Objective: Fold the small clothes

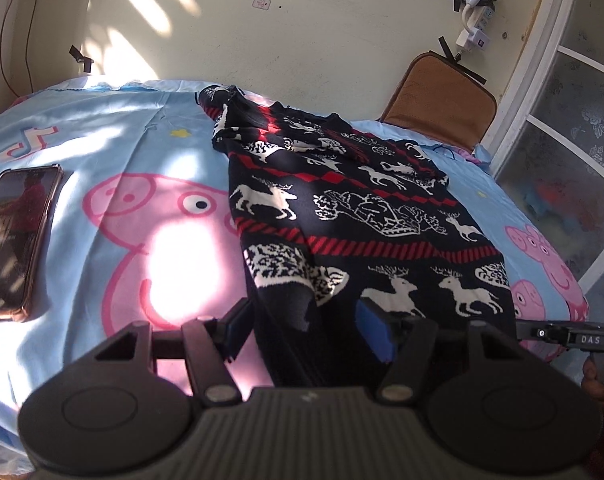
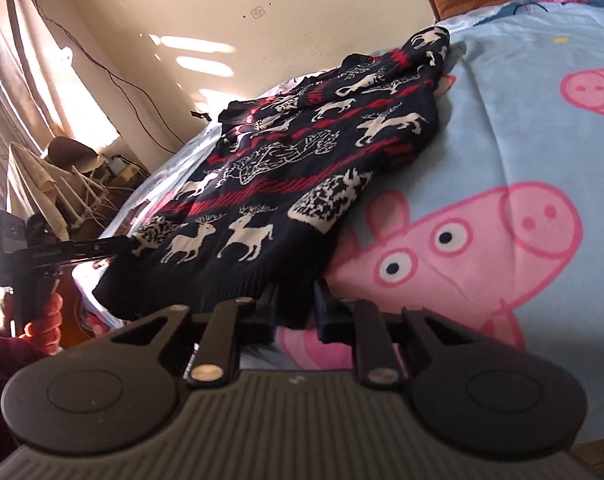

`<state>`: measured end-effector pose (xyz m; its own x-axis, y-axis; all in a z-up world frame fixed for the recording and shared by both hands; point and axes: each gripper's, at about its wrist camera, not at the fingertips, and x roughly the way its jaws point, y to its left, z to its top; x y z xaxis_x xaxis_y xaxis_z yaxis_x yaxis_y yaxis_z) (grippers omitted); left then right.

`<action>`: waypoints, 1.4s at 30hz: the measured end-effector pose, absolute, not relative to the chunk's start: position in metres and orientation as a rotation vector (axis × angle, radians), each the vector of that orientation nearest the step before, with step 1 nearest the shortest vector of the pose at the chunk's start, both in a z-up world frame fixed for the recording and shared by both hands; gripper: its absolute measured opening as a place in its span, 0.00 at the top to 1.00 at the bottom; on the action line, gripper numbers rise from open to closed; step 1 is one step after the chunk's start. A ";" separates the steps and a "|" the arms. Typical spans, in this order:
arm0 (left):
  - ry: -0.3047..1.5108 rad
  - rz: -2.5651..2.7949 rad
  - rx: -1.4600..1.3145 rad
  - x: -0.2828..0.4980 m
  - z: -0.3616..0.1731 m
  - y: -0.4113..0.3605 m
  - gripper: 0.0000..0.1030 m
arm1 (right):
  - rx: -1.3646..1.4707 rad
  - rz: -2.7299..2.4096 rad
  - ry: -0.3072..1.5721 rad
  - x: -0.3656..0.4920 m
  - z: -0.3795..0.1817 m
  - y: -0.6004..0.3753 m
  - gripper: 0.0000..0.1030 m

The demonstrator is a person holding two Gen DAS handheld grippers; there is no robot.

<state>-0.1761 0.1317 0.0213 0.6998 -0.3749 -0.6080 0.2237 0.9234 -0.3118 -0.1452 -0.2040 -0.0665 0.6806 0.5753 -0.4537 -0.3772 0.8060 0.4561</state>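
Knitwear is gripped at its hem: the dark reindeer sweater (image 2: 286,184) lies ahead of both sets of fingers, partly gathered, its folding judged barely begun. The right gripper (image 2: 296,312) is nearly closed on the hem's edge, while the left gripper (image 1: 305,328) is held about half open, hem between its pads, no firm pinch shown. A pig-print bedsheet (image 1: 134,216), phone (image 1: 14,236) and sunlit wall (image 1: 302,28) are seen.
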 end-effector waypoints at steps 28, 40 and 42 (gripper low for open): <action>0.761 -0.331 -0.408 -0.193 0.007 0.151 0.37 | 0.401 0.488 0.634 -0.152 -0.054 -0.264 0.65; 0.703 -0.320 -0.200 -0.210 0.051 0.145 0.92 | 0.333 0.389 0.631 -0.159 -0.038 -0.274 0.98; 0.749 -0.321 -0.155 -0.210 0.051 0.144 0.93 | 0.333 0.370 0.633 -0.159 -0.036 -0.281 0.98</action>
